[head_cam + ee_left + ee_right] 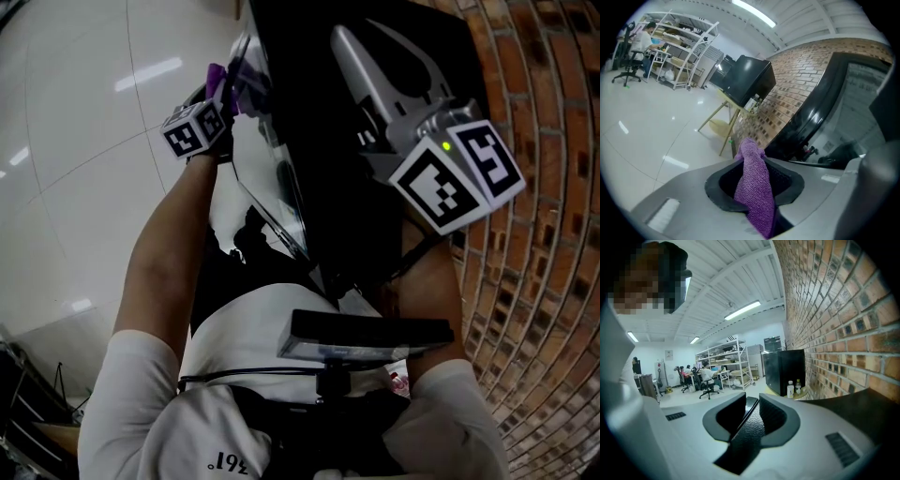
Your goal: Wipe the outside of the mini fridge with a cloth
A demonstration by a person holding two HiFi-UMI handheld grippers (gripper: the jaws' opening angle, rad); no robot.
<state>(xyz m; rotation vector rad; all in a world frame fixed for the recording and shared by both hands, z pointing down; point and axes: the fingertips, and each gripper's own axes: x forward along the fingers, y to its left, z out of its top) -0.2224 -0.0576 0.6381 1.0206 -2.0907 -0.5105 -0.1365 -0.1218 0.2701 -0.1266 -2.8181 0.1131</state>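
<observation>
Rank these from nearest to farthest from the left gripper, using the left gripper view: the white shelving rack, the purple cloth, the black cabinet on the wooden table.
1. The purple cloth: clamped between the jaws, bottom centre.
2. The black cabinet: on the wooden table beside the brick wall, mid-view.
3. The white shelving rack: far back, upper left.
</observation>
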